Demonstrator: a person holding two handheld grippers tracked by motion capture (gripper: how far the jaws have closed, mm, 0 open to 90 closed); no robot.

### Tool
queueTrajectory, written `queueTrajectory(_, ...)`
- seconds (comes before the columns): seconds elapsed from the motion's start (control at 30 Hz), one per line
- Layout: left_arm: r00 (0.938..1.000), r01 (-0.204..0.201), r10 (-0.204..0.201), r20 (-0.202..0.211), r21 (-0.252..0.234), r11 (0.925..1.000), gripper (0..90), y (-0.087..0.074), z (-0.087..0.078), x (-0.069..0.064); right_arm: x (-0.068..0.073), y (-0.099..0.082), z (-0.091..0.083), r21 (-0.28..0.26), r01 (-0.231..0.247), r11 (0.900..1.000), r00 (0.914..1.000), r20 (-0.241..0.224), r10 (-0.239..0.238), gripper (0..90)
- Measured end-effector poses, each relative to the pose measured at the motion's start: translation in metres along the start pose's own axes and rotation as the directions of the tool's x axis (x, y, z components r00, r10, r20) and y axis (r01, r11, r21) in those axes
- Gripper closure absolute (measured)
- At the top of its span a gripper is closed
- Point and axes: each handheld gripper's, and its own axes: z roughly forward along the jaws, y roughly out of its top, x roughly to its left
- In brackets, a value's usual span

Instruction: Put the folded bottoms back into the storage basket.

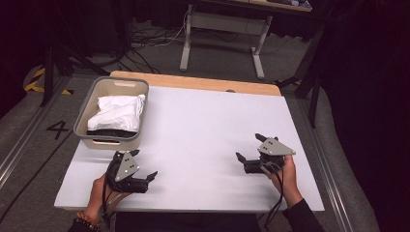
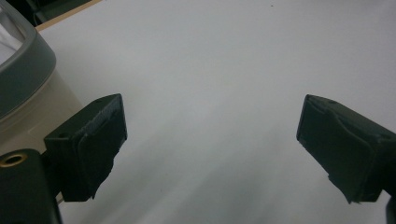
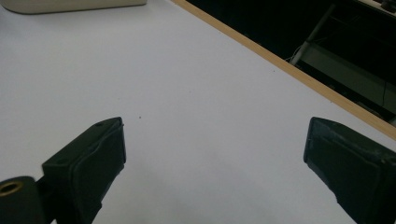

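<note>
Jaws wide apart and empty on both the left gripper (image 1: 144,166) and right gripper (image 1: 250,147), resting low over the bare table (image 1: 203,125), while white cloth (image 1: 118,112) already sits in the bin (image 1: 87,108) far left, suggesting the job is finished.

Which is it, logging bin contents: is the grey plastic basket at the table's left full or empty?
Full. The grey plastic basket holds a bundled white cloth reaching near its rim, with something dark beneath.
</note>
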Motion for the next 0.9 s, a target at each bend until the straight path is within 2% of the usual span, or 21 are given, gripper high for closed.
queueTrajectory(0.03,1.0000,0.002,-0.002,0.000,0.000,1.0000,9.5,0.000,0.000,0.000,0.000,-0.006,-0.002,0.000,0.005,1.0000,0.9999,0.014,-0.005,6.3)
queueTrajectory(0.13,1.0000,0.004,-0.004,-0.001,0.002,1.0000,9.5,-0.001,0.001,0.001,0.000,-0.012,-0.004,-0.001,-0.002,1.0000,0.9999,0.011,0.002,6.3)
queueTrajectory(0.2,1.0000,0.006,-0.006,0.000,0.002,1.0000,9.5,-0.001,0.001,0.001,-0.001,-0.021,-0.008,0.015,0.008,0.9998,0.9995,0.032,-0.009,6.3)
queueTrajectory(0.3,1.0000,0.005,-0.005,0.002,0.003,1.0000,9.4,-0.001,0.001,0.001,-0.002,-0.028,-0.010,0.013,-0.004,0.9999,0.9996,0.027,0.004,6.3)
queueTrajectory(0.47,1.0000,-0.005,0.005,-0.006,0.001,1.0000,9.3,-0.001,0.001,0.001,-0.002,-0.049,-0.016,0.028,-0.004,0.9996,0.9994,0.034,0.004,6.3)
queueTrajectory(0.7,1.0000,0.001,-0.001,-0.007,-0.007,1.0000,9.3,-0.001,-0.001,0.002,0.001,-0.065,-0.023,0.043,-0.018,0.9989,0.9991,0.040,0.017,6.3)
queueTrajectory(0.77,1.0000,0.000,0.000,-0.007,-0.007,1.0000,9.3,0.000,-0.001,0.002,0.003,-0.069,-0.026,0.037,-0.035,0.9987,0.9989,0.031,0.034,6.4)
queueTrajectory(0.9,1.0000,-0.001,0.001,-0.001,-0.011,0.9999,9.1,0.000,-0.001,0.001,0.005,-0.069,-0.028,0.019,-0.034,0.9993,0.9988,0.035,0.033,6.4)
